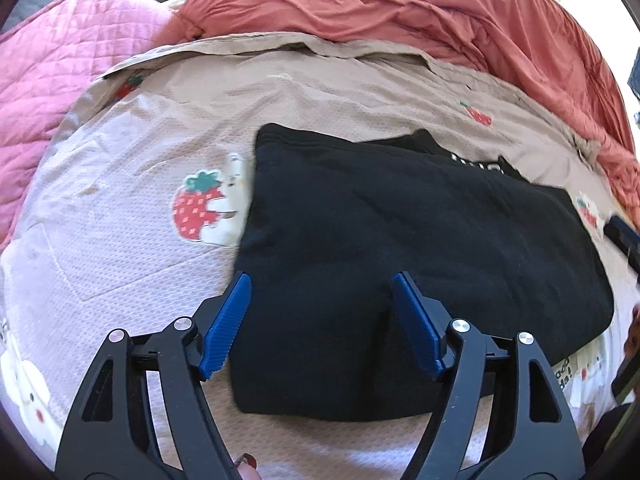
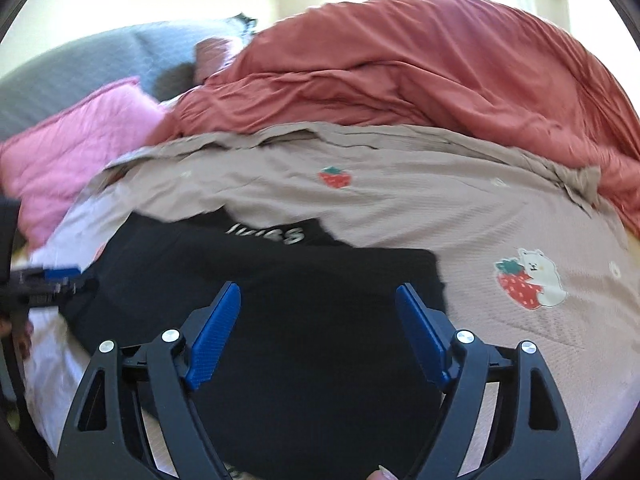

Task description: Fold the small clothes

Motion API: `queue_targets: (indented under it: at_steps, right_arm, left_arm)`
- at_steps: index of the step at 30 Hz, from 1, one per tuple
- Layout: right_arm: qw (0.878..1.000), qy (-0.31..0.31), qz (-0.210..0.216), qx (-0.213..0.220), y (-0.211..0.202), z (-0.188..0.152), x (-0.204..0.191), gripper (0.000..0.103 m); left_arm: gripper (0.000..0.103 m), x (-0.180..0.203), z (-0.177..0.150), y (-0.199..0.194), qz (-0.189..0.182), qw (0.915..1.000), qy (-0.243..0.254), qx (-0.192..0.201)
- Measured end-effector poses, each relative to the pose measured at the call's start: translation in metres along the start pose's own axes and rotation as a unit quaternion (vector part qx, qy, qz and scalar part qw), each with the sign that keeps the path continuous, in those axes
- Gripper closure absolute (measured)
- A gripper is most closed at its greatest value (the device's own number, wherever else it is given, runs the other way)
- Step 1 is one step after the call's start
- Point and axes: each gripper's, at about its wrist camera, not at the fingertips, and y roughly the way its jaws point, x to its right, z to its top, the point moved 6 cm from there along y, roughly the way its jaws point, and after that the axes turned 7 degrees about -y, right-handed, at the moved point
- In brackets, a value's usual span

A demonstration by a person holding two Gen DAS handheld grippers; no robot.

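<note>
A black garment [image 1: 420, 248] lies folded on the strawberry-print bed sheet [image 1: 132, 152], with white lettering showing at its far edge. My left gripper [image 1: 322, 280] is open and empty, its blue fingers [image 1: 228, 320] spread over the garment's near left corner. My right gripper [image 2: 318, 290] is open and empty, held over the garment [image 2: 280, 300] near its right side. The left gripper [image 2: 48, 280] shows at the left edge of the right wrist view. The right gripper's dark body [image 1: 624, 236] shows at the right edge of the left wrist view.
A rumpled coral-red duvet [image 1: 440, 12] is piled along the far side of the bed. A pink quilted pillow [image 1: 60, 68] lies at the far left, with grey bedding [image 2: 80, 64] behind it. The sheet [image 2: 480, 208] stretches to the right of the garment.
</note>
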Motion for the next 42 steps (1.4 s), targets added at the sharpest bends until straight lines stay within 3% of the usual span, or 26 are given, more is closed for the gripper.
queue_targets:
  at_steps: [9,18,22,29,33,37,39,41,42]
  right_arm:
    - [0.995,-0.092,0.029,0.001,-0.009,-0.002,-0.100,0.024]
    - [0.976,-0.211,0.038,-0.033,0.021,-0.016,-0.206,0.024]
    - [0.964,-0.264,0.028,-0.035,0.036,-0.024,-0.246,0.024]
    - [0.931,-0.362,-0.024,-0.035,0.067,-0.037,-0.299,0.026]
    - [0.927,-0.371,-0.040,-0.027,0.078,-0.031,-0.307,0.027]
    - [0.925,-0.376,-0.039,-0.022,0.086,-0.025,-0.310,0.042]
    - [0.933,-0.358,-0.025,-0.025,0.088,-0.021,-0.306,0.052]
    - [0.945,-0.326,-0.012,-0.025,0.084,-0.015,-0.299,0.082]
    - [0.951,-0.309,-0.001,-0.026,0.082,-0.011,-0.297,0.088]
  left_arm:
    - [0.034,-0.057,0.014,-0.012,0.010,0.9977,-0.063,0.023]
    - [0.034,-0.098,0.024,-0.010,-0.008,0.9931,-0.112,0.033]
    - [0.034,-0.114,0.028,-0.006,-0.017,0.9907,-0.131,0.034]
    - [0.034,-0.131,0.036,0.000,-0.033,0.9864,-0.158,0.031]
    - [0.033,-0.137,0.043,0.001,-0.047,0.9831,-0.173,0.036]
    - [0.032,-0.142,0.044,0.010,-0.065,0.9785,-0.194,0.025]
    - [0.032,-0.142,0.043,0.016,-0.081,0.9747,-0.208,0.013]
    - [0.031,-0.139,0.041,0.022,-0.099,0.9705,-0.220,-0.001]
    - [0.030,-0.137,0.040,0.024,-0.106,0.9692,-0.222,-0.005]
